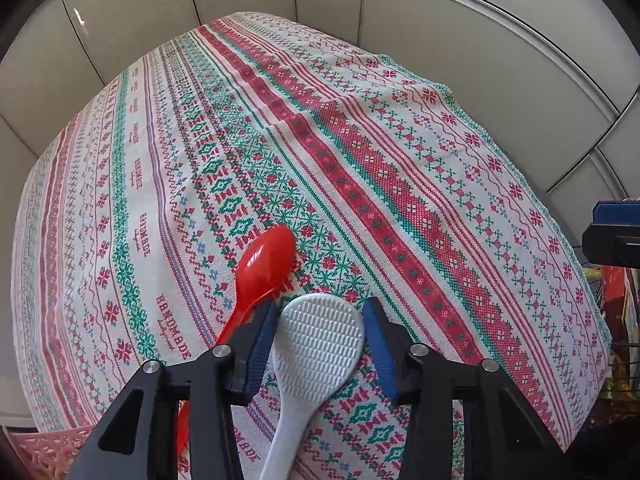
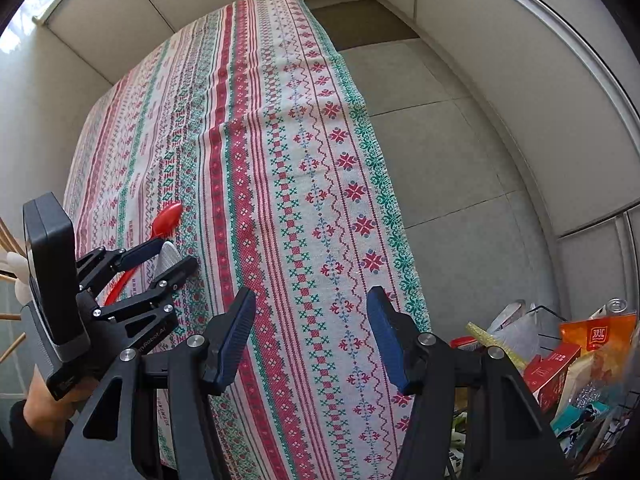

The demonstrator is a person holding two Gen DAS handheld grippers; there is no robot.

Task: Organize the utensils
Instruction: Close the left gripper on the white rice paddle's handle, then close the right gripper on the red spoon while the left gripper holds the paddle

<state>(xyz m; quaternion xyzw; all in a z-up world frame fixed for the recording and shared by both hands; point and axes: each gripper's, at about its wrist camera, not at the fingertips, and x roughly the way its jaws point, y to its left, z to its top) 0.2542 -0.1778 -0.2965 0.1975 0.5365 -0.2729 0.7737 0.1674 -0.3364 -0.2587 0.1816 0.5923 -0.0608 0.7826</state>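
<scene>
1. Two utensils lie on the bench [image 1: 360, 128], which is covered with a patterned cloth in red, green and white. In the left wrist view, the white rice paddle [image 1: 320, 344] is at about 6 o'clock, with its dimpled head between the blue pads of the left hand-held gripper [image 1: 322, 340].
2. The left pad looks to be touching the edge of the paddle head, and the right pad stands just beside the other edge, with a small gap. So the jaws are spread around the head and not yet pressed on it.
3. The red spoon [image 1: 264, 268] lies just beside the paddle, at about 7 o'clock, partly under the left finger. Its bowl points to 12 o'clock.
4. A pink lattice basket [image 1: 44, 448] shows at 8 o'clock, at the bench edge.
5. In the right wrist view, the right hand-held gripper [image 2: 312, 336] hangs over the cloth with its jaws spread and nothing between them.
6. At 9 o'clock, the left hand-held gripper [image 2: 164, 258] stands around the rice paddle [image 2: 167, 258], and the red spoon [image 2: 166, 218] lies beside it.
7. A wire basket with snack packets [image 2: 576, 360] stands at 4 o'clock, beside the bench.
</scene>
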